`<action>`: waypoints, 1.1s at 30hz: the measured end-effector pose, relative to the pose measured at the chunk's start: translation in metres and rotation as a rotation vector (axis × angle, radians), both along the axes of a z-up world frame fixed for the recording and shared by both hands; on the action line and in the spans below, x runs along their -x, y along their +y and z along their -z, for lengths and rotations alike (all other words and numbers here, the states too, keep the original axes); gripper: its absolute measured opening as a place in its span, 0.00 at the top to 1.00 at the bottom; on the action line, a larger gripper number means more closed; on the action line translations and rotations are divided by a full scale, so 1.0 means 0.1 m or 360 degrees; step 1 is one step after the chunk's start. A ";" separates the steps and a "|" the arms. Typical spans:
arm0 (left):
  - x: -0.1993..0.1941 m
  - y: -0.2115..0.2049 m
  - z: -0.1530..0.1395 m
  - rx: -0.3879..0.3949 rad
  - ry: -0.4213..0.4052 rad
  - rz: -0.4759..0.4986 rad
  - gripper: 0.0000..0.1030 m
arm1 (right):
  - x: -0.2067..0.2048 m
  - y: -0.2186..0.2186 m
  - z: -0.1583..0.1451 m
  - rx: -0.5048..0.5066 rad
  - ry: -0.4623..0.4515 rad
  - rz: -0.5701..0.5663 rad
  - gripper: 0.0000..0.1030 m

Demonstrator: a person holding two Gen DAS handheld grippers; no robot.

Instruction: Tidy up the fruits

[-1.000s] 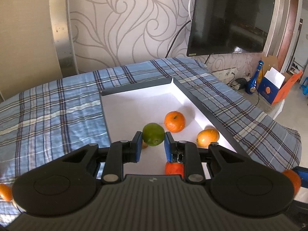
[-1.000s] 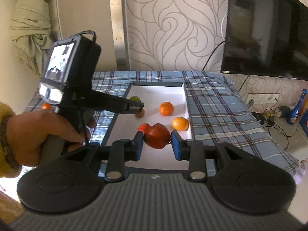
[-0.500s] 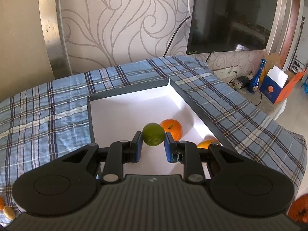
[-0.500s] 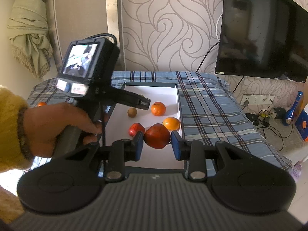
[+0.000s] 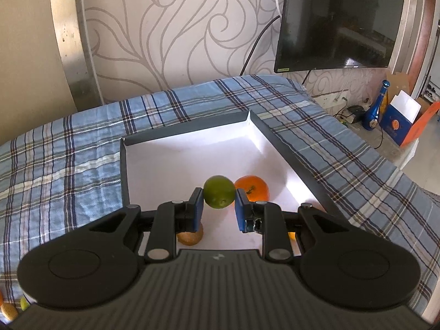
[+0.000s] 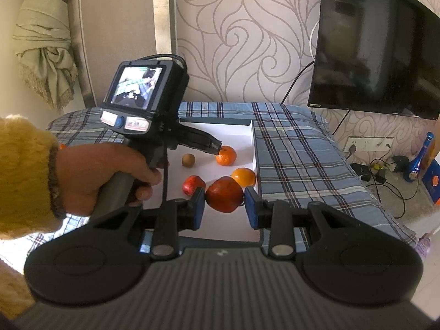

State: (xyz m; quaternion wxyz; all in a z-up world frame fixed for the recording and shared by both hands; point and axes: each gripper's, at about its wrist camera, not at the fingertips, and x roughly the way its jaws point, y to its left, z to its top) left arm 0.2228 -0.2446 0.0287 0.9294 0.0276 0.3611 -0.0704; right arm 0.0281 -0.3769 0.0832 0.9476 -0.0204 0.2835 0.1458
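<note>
While the green lime [image 5: 219, 191] sits clamped between the blue pads of the left gripper [image 5: 219, 211], it hangs above the white floor of the tray [image 5: 192, 162], just in front of an orange [image 5: 254, 189] and above a small brown fruit [image 5: 189, 237] that lies partly hidden under the left jaw. The step in hand appears to be setting the lime down inside the tray; a clean placement calls for lowering it onto bare white floor, clear of both neighbours, and parting the jaws only once the fruit rests, since a round lime is likely to roll. In the right wrist view the right gripper [image 6: 225, 206] is closed on a red-orange fruit [image 6: 224, 194], held over the tray's near end beside a red fruit [image 6: 193, 184] and a second orange [image 6: 244, 176]. A hand [image 6: 110, 176] in a yellow sleeve [image 6: 24, 181] carries the left gripper. Around the tray lies a blue plaid cloth [image 5: 68, 165]; a dark television [image 5: 338, 22] hangs on the patterned wall.
</note>
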 end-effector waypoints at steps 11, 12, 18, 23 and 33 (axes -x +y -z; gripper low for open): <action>-0.03 -0.02 0.01 -0.0024 0.0033 0.0000 0.72 | 0.02 0.01 -0.02 -0.0015 -0.0006 -0.0030 0.67; -0.03 -0.03 0.00 -0.0026 0.0035 0.0000 0.71 | 0.02 0.01 -0.02 -0.0017 -0.0007 -0.0032 0.67; -0.01 -0.03 -0.02 -0.0042 0.0038 -0.0009 0.63 | 0.01 0.00 -0.02 -0.0032 -0.0011 -0.0039 0.67; 0.05 -0.02 -0.08 -0.0059 0.0008 -0.0014 0.53 | 0.00 -0.01 -0.01 -0.0051 -0.0008 -0.0048 0.67; 0.21 0.11 -0.21 -0.0051 -0.0008 -0.0078 0.51 | -0.06 0.00 0.03 -0.0089 -0.0004 -0.0062 0.67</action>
